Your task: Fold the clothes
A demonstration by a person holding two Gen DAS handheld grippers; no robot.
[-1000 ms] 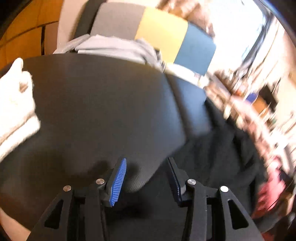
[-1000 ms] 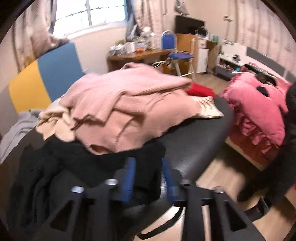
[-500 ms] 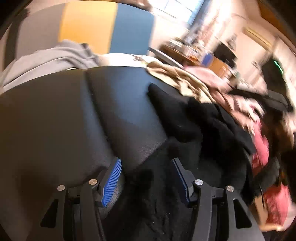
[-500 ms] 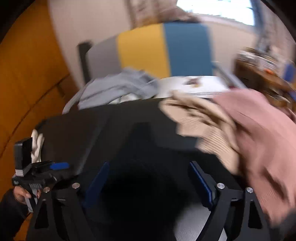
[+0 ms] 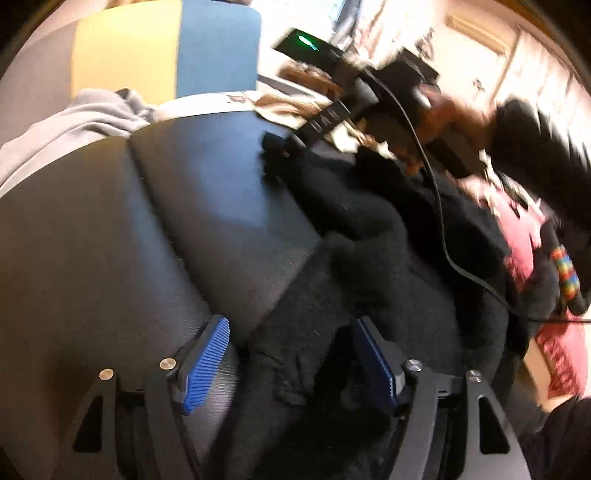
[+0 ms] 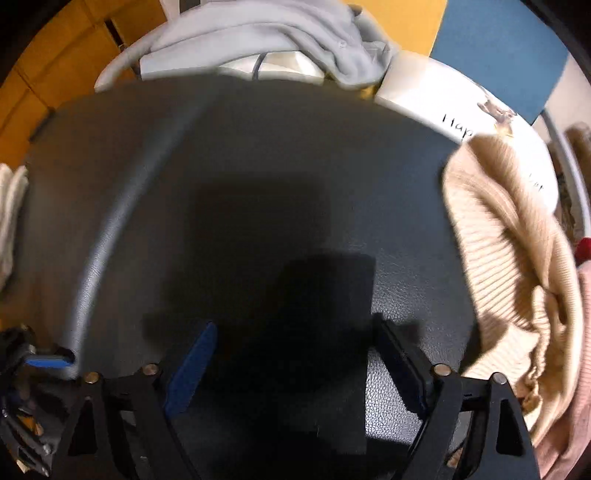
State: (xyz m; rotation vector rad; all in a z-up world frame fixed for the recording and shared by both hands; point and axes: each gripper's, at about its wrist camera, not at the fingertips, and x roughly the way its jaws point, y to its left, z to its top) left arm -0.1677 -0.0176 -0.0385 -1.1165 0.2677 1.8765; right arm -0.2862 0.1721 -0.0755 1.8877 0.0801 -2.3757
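A black fleece garment (image 5: pixel 388 251) lies rumpled on the black leather surface (image 5: pixel 110 240). My left gripper (image 5: pixel 291 358) is open, its blue pads on either side of the garment's near edge, not closed on it. My right gripper (image 6: pixel 295 354) is open wide over a dark flat piece of the black garment (image 6: pixel 325 295); the view is blurred and I cannot tell if it touches. The right gripper's body (image 5: pixel 369 99) shows at the garment's far edge in the left wrist view.
A beige ribbed sweater (image 6: pixel 509 251) and a pink garment (image 6: pixel 576 350) lie to the right. Grey clothes (image 6: pixel 258 33) are piled at the far edge. A yellow and blue panel (image 5: pixel 166 48) stands behind. A pink bed (image 5: pixel 532 236) is beyond the surface's right edge.
Both grippers swung from the clothes pile toward the black garment. The right gripper opened wide and dropped low over the surface. The left gripper moved onto the garment's near edge.
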